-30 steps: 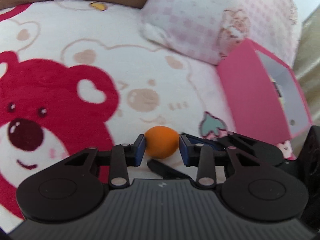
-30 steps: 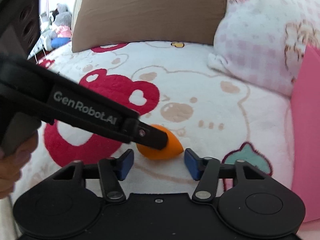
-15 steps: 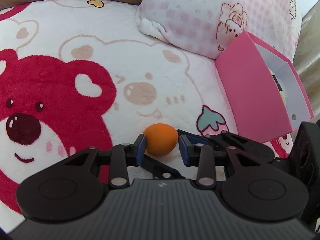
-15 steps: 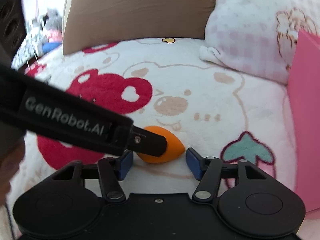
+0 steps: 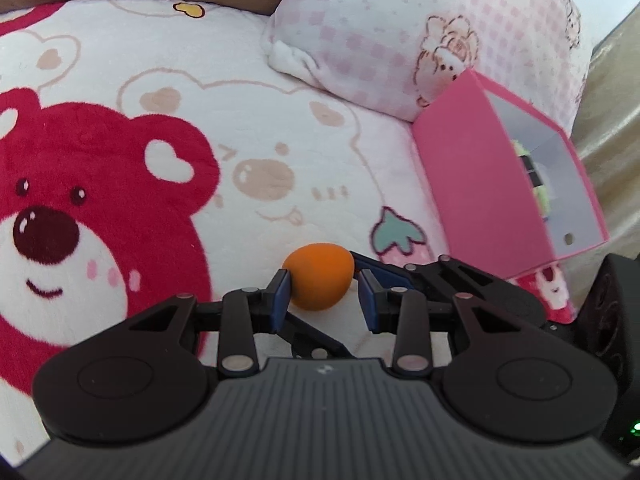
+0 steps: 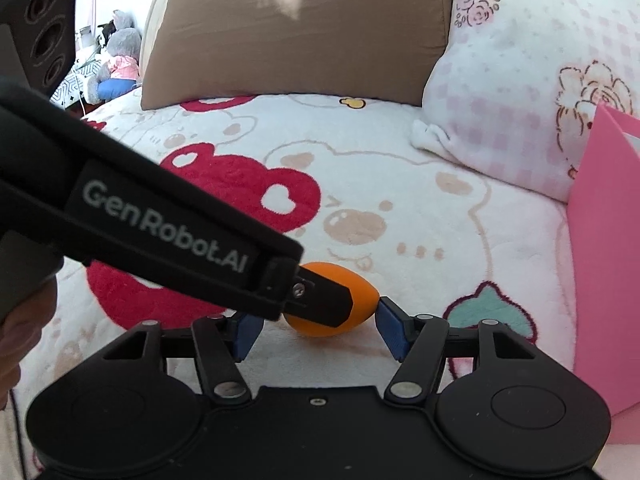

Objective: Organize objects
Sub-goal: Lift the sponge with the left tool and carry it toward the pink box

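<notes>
An orange egg-shaped sponge (image 5: 320, 280) hangs just above the bear-print blanket, with my left gripper (image 5: 322, 294) shut on it. In the right wrist view the left gripper's black finger (image 6: 320, 300) covers the left half of the sponge (image 6: 360, 300). My right gripper (image 6: 320, 330) is open, its blue pads standing either side of the sponge from below. The right pad is near the sponge's pointed tip and the left pad is apart from it. One of the right gripper's fingers (image 5: 420, 276) shows just right of the sponge in the left wrist view.
An open pink box (image 5: 480, 200) with a pale inside stands to the right, with something greenish in it; its wall (image 6: 608, 260) is close to my right gripper. A pink checked pillow (image 5: 400, 32) and a brown pillow (image 6: 300, 32) lie behind. A hand (image 6: 20, 332) holds the left gripper.
The right gripper's jaws have spread wider around the sponge. The left gripper keeps its hold on it. Both hands have barely moved.
</notes>
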`<state>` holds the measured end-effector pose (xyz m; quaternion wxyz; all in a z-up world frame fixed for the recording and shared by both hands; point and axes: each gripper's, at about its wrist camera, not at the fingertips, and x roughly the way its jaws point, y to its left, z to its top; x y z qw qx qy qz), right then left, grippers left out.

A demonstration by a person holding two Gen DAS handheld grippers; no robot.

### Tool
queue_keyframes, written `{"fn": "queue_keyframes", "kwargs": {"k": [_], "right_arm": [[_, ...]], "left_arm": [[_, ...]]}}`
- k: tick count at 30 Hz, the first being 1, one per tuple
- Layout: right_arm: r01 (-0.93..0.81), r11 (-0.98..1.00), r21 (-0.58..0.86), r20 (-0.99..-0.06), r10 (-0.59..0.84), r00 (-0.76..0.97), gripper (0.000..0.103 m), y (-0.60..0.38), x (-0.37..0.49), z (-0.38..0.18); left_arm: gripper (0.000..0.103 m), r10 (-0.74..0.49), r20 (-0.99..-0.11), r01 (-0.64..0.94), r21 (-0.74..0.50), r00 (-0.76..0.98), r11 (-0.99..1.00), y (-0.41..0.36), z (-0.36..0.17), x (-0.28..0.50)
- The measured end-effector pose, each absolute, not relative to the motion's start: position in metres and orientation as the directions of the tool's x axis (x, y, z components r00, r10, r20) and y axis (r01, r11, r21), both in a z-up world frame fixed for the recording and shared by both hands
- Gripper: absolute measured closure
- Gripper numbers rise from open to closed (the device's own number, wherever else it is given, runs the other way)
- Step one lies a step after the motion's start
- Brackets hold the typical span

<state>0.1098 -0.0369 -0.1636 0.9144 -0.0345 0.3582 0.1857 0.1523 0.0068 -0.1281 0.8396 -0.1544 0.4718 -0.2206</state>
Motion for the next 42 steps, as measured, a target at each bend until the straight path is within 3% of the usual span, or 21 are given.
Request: {"fn": "queue_keyframes", "kwargs": {"k": [7, 11, 17, 21, 42], "right_arm": [[-0.387, 0.922, 0.027, -0.640, 0.313, 0.701, 0.035, -0.041, 0.089, -0.147], [-0.376, 0.924, 0.072, -0.637, 0.333, 0.696, 0.035, -0.052, 0.075, -0.135], [-0.361, 0.927, 0.101, -0.663, 0.334, 0.671, 0.031, -0.055, 0.058, -0.117], [-0.354, 0.928, 0.118, -0.667, 0.339, 0.664, 0.024, -0.052, 0.048, -0.103], [-0.340, 0.932, 0.126, -0.740, 0.317, 0.593, 0.022, -0.073, 0.018, -0.039]], "left_arm": [[0.069, -0.525, -0.721, 0.274, -0.448, 0.452, 0.851, -0.003, -0.106, 0.134], [0.069, -0.537, -0.728, 0.271, -0.464, 0.426, 0.844, -0.006, -0.096, 0.129], [0.069, -0.527, -0.748, 0.295, -0.439, 0.403, 0.849, -0.016, -0.084, 0.111], [0.069, -0.525, -0.757, 0.302, -0.433, 0.389, 0.849, -0.019, -0.072, 0.102], [0.067, -0.592, -0.727, 0.367, -0.475, 0.348, 0.800, -0.038, -0.016, 0.066]]}}
